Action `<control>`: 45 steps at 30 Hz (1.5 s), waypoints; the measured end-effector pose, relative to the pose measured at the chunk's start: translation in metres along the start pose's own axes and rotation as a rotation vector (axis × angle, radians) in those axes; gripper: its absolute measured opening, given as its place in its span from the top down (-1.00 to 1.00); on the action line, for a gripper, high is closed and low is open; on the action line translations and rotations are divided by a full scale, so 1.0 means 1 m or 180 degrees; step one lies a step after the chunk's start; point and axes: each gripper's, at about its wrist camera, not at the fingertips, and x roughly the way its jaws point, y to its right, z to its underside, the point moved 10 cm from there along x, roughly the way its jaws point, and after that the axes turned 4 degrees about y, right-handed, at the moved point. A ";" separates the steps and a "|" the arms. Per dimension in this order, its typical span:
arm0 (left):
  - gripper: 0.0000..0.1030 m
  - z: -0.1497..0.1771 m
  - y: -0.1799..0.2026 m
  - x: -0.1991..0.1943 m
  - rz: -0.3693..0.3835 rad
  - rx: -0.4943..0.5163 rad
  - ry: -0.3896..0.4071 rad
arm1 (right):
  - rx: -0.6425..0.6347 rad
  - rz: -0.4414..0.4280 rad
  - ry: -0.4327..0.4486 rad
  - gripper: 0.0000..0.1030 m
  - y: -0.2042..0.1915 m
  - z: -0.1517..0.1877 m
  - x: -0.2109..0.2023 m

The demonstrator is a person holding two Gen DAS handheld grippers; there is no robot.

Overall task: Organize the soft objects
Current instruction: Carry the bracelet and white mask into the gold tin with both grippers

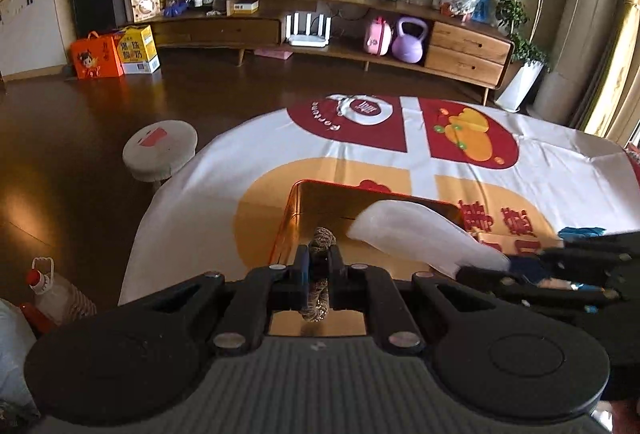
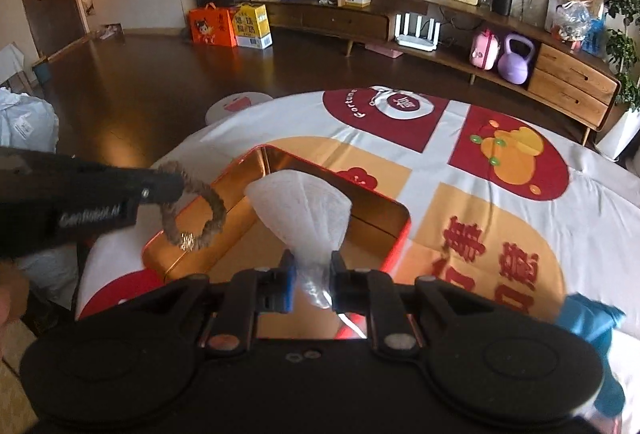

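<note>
While my left gripper (image 1: 319, 266) is clenched on a loop of braided rope (image 1: 320, 242), my right gripper (image 2: 313, 271) pinches the gathered neck of a white pouch (image 2: 299, 203) of thin, tissue-like material. Both soft things hang over the open orange tin (image 2: 280, 234), a shallow rectangular box with a shiny gold inside and a red outer wall, which sits on a round table under a red, yellow and white printed cloth (image 2: 400, 162). From my right fingers the pouch fans forward and slightly up, its wide end reaching over the middle of the tin. The rope ring dangles from my left fingers over the tin's left edge, near its near-left corner. The tin's long axis runs diagonally, from near left to far right across my right view. Neither hand is clearly closer to the box; both seem placed for lowering and letting go. A blue cloth (image 2: 592, 318) lies on the table to my right, outside the tin, apparently still to be put away.
</note>
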 end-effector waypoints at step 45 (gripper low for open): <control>0.77 0.045 -0.001 0.038 0.0041 0.0045 -0.0505 | -0.0278 -0.0233 -0.0092 -0.24 -0.007 0.006 0.031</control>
